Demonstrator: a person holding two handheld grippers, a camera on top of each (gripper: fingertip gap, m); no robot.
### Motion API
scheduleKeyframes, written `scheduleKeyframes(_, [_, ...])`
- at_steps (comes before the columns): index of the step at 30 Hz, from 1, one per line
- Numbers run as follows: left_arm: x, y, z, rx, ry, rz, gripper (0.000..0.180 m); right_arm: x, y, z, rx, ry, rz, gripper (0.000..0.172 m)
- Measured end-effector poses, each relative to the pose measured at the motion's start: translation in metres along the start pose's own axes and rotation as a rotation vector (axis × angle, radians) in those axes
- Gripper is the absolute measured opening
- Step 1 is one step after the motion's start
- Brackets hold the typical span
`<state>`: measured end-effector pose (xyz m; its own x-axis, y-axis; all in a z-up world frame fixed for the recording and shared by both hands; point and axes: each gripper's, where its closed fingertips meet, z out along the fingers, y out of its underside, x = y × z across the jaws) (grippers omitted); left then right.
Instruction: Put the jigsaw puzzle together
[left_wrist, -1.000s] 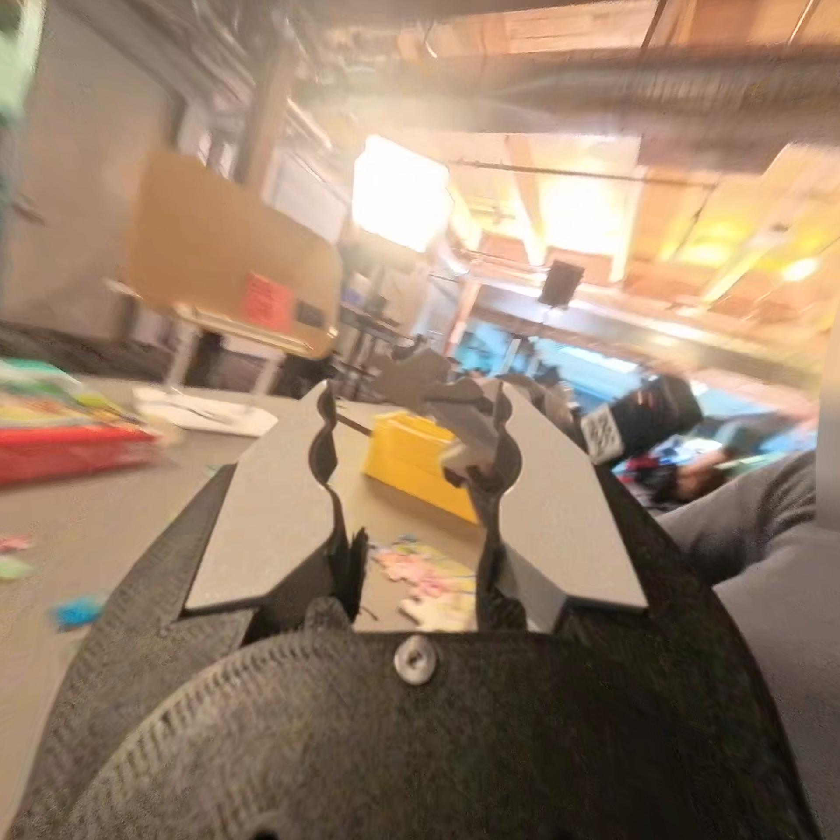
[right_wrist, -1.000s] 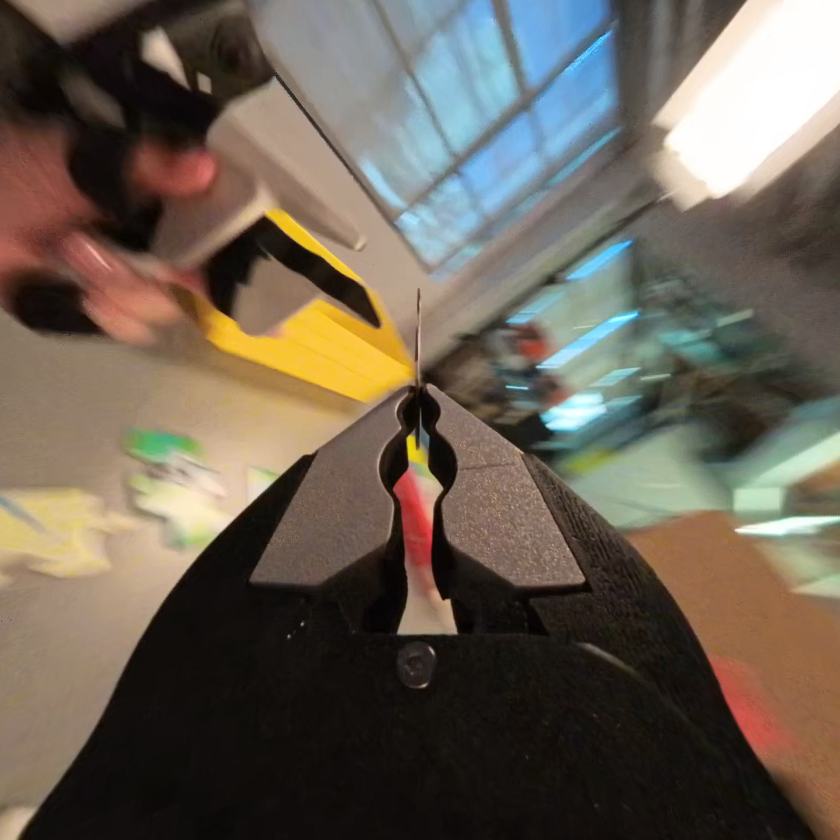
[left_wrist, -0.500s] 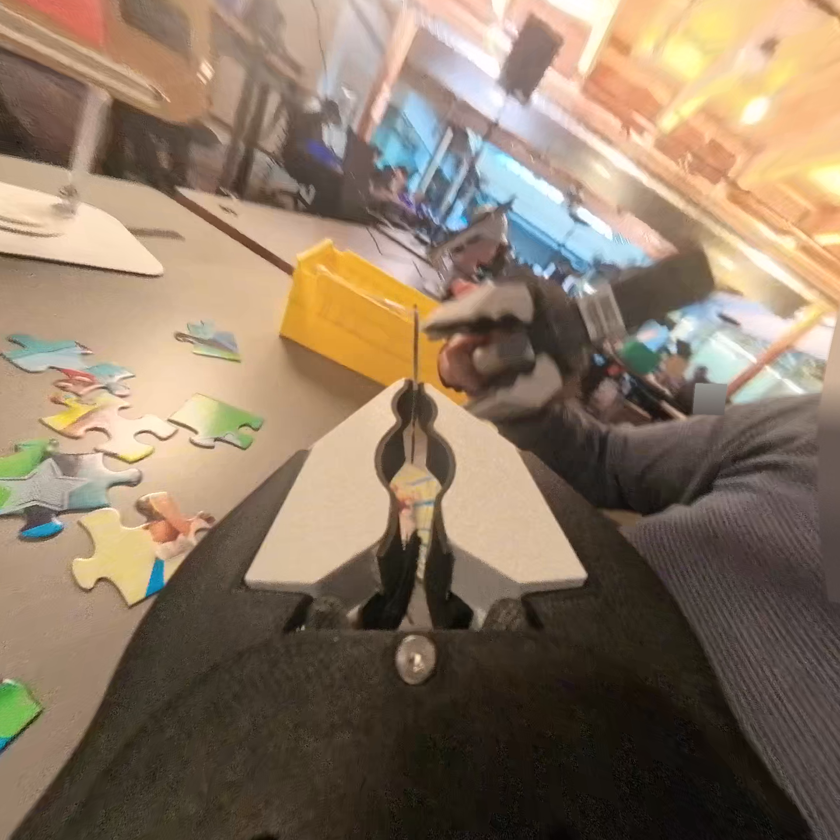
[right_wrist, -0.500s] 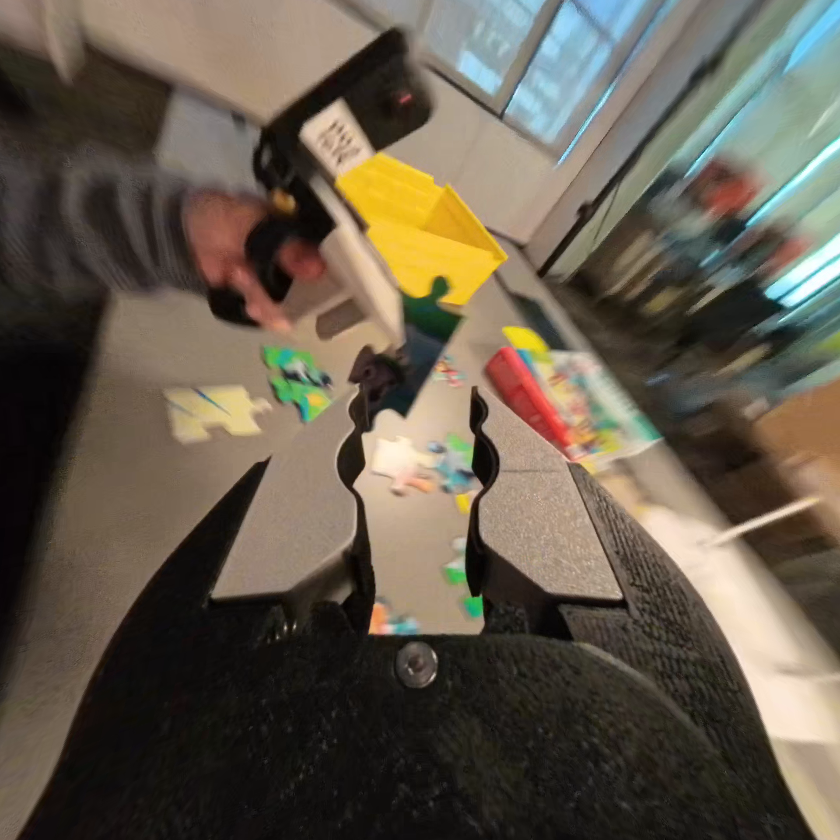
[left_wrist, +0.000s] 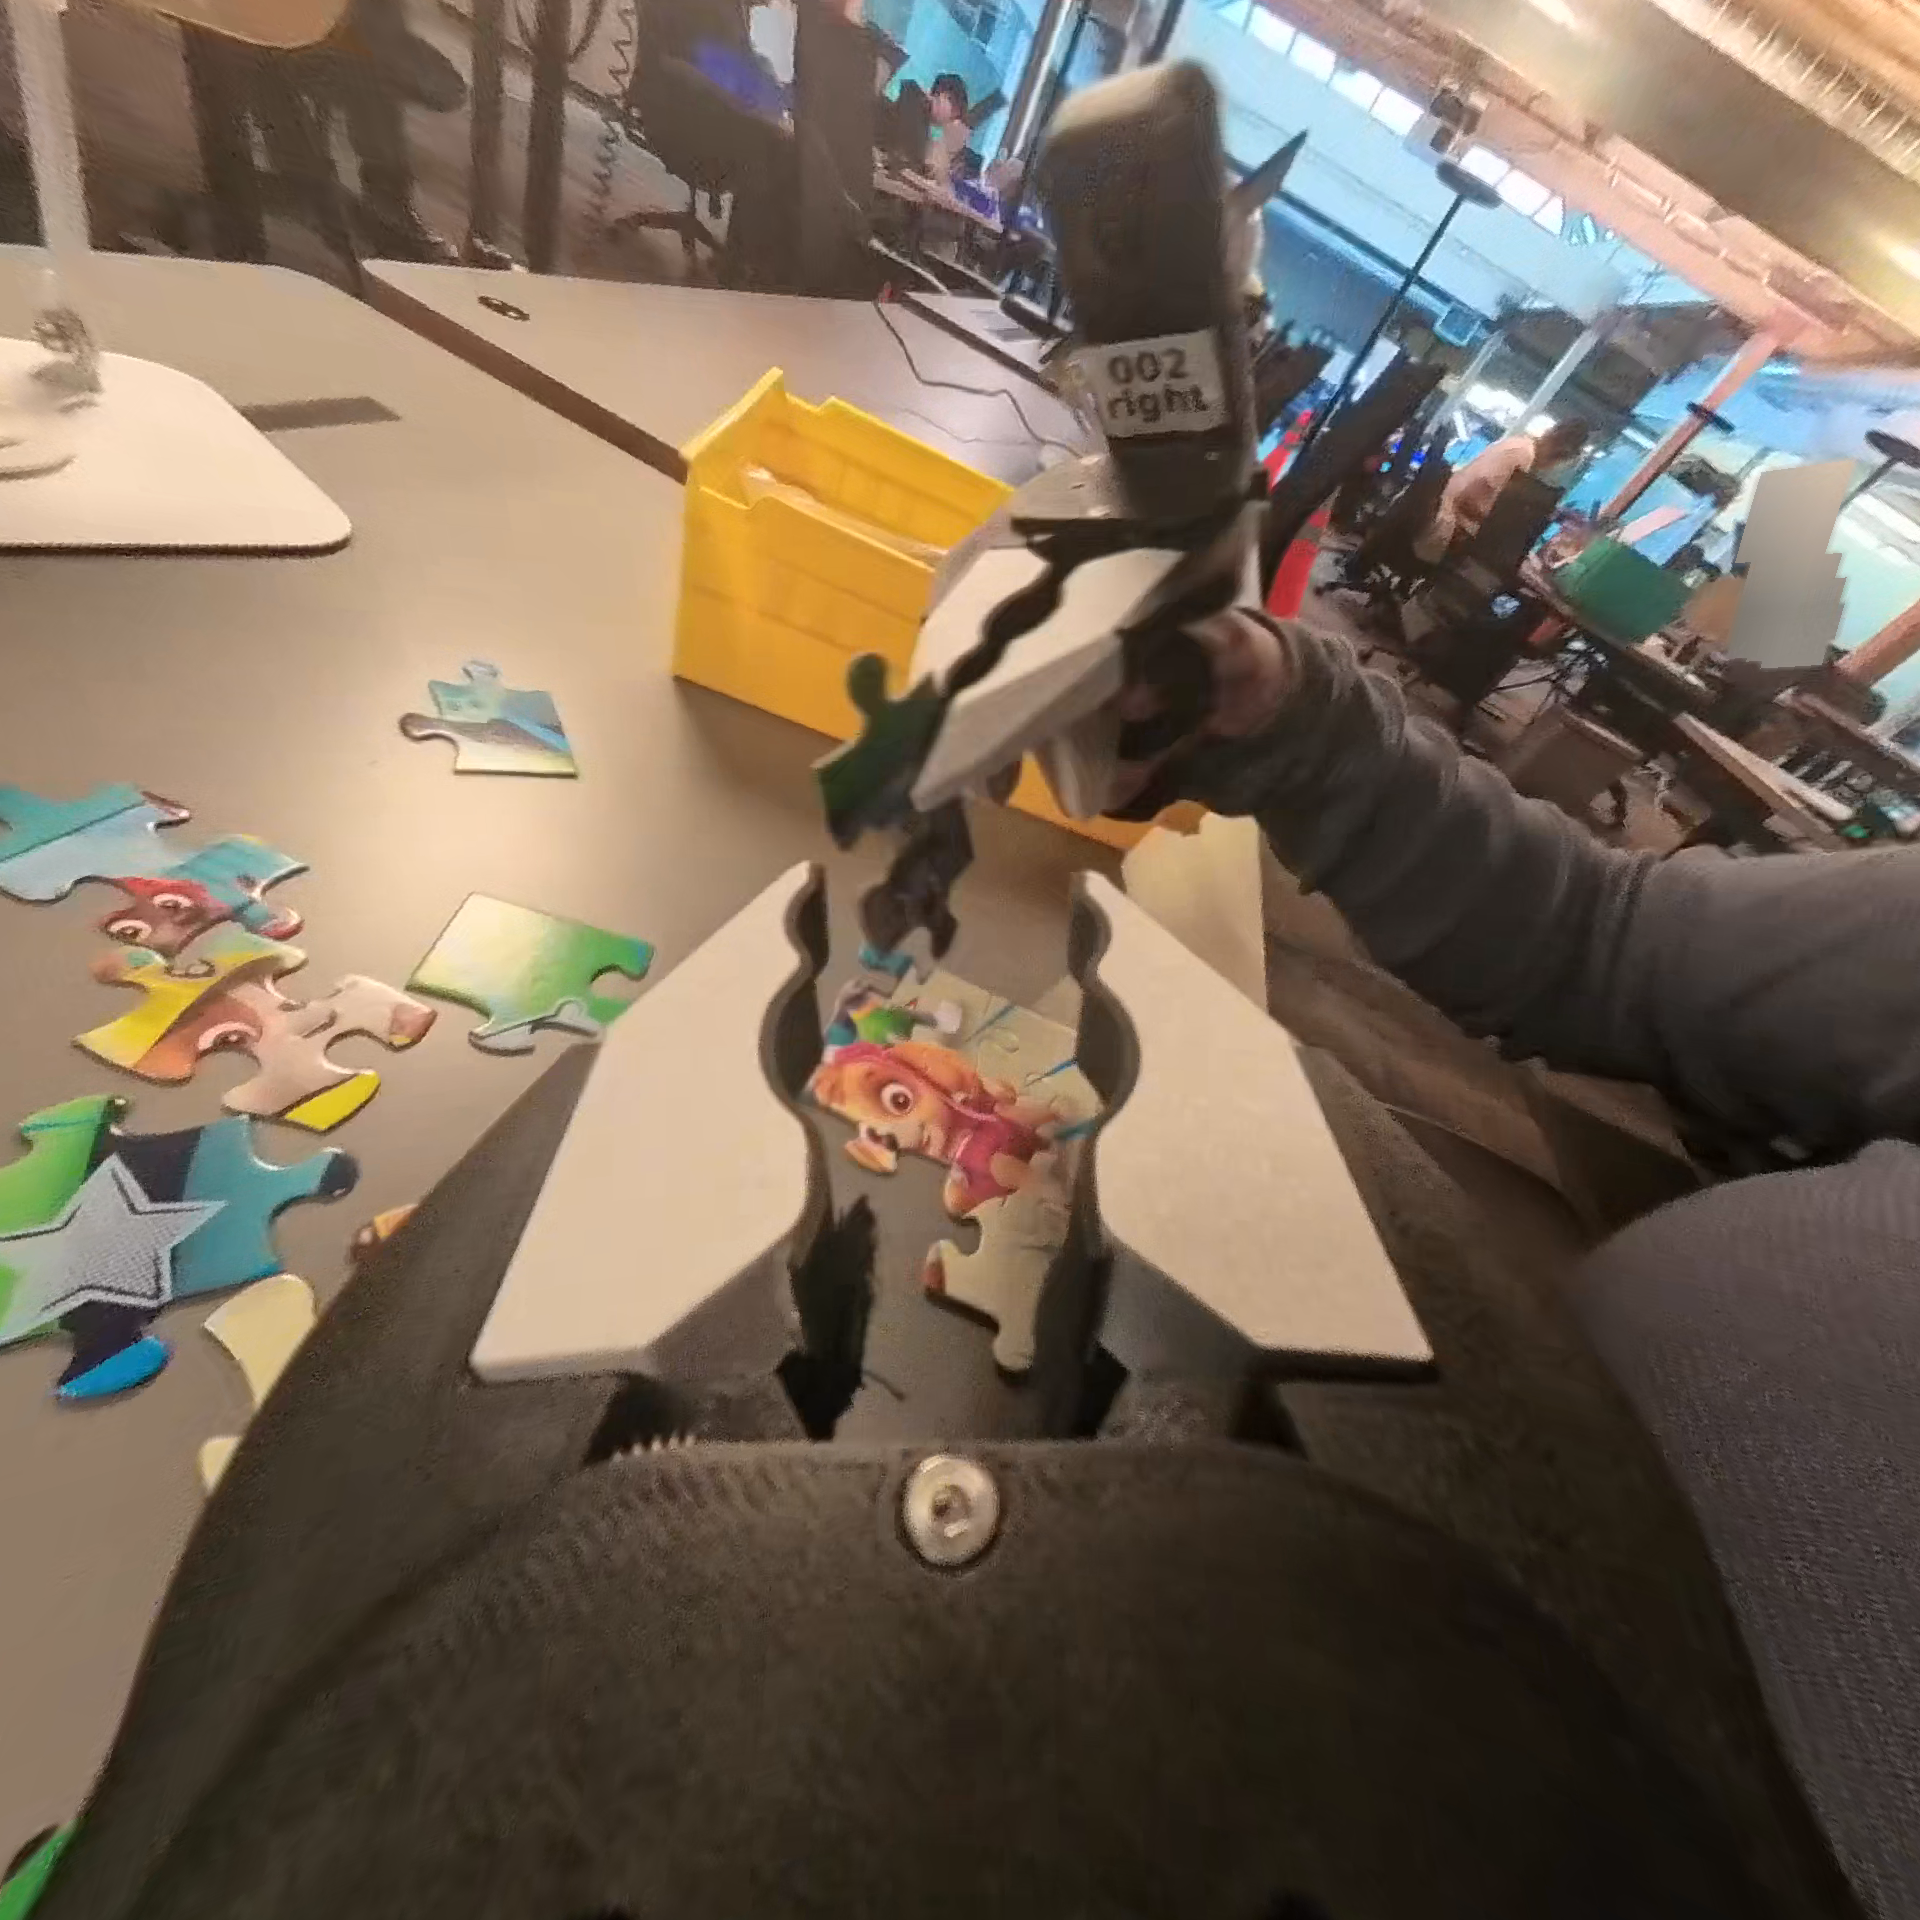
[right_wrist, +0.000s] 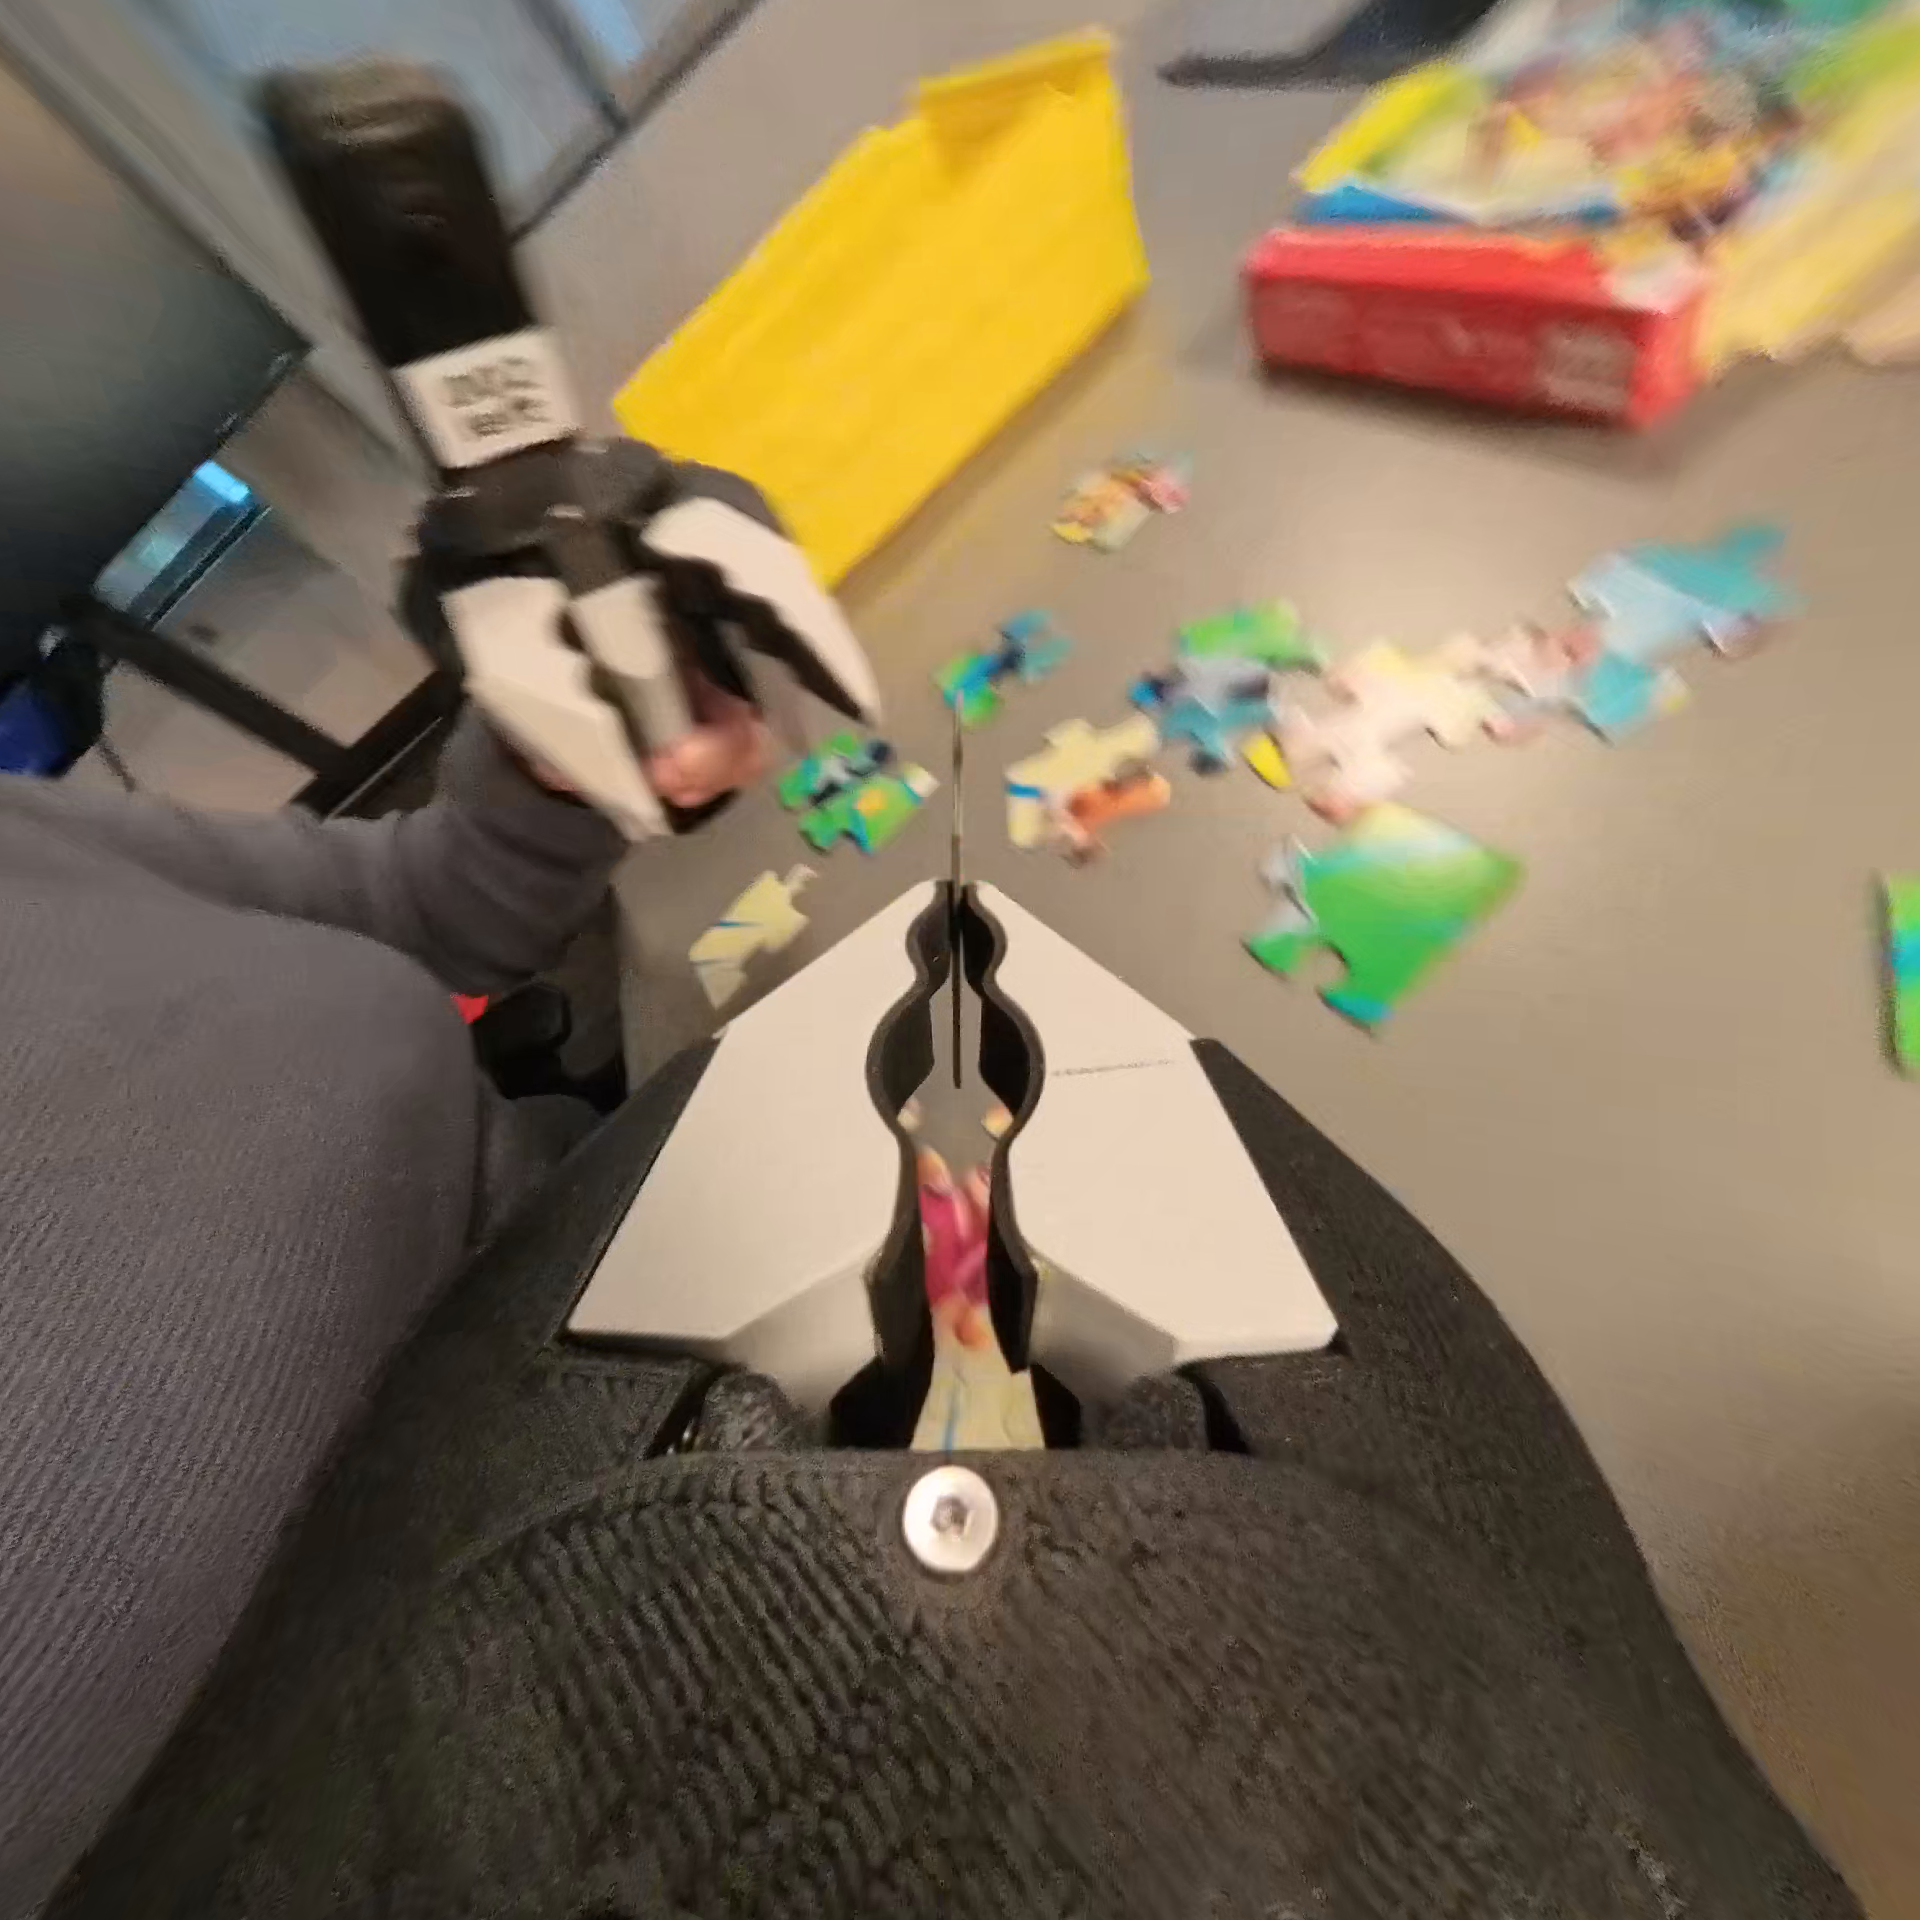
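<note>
Loose puzzle pieces (left_wrist: 218, 1039) at my left on the grey table (left_wrist: 312, 644). Left gripper (left_wrist: 945, 904), pinched half a second ago, now spread, bare. Yellow bin (left_wrist: 810, 582): contents unclear. Right gripper (right_wrist: 954, 891), then spread, now pinches green puzzle piece (left_wrist: 873, 758) edge-on.

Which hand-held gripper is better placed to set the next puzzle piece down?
Right, probably. The right hand-held gripper is shut on a dark green puzzle piece, above the joined pieces on the table. The left hand-held gripper is open and holds nothing.
</note>
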<state>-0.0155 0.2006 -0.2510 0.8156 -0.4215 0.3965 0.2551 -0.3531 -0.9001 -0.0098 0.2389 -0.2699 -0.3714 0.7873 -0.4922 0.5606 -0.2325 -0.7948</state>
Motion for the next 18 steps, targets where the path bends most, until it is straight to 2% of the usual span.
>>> scheduleKeyframes(2, [0.001,0.019,0.003,-0.081,-0.007,0.059,0.047,0.028,0.022,-0.004,-0.041,0.049,0.135,0.000])
scheduleKeyframes(5, [0.021,0.065,0.020,-0.296,0.064,0.213,0.048,0.047,0.044,-0.005,-0.056,0.036,0.277,0.000])
scheduleKeyframes(8, [0.049,0.107,0.037,-0.470,0.194,0.401,0.078,0.061,0.052,-0.009,-0.050,0.050,0.348,0.000])
scheduleKeyframes(11, [0.058,0.134,0.045,-0.628,0.275,0.504,0.086,0.070,0.061,-0.012,-0.077,0.085,0.371,0.000])
scheduleKeyframes(15, [0.051,0.159,0.039,-0.802,0.325,0.490,0.083,0.074,0.067,-0.012,-0.110,0.110,0.389,0.000])
scheduleKeyframes(18, [0.060,0.157,0.028,-0.797,0.413,0.364,0.089,0.074,0.069,-0.013,-0.118,0.115,0.393,0.000])
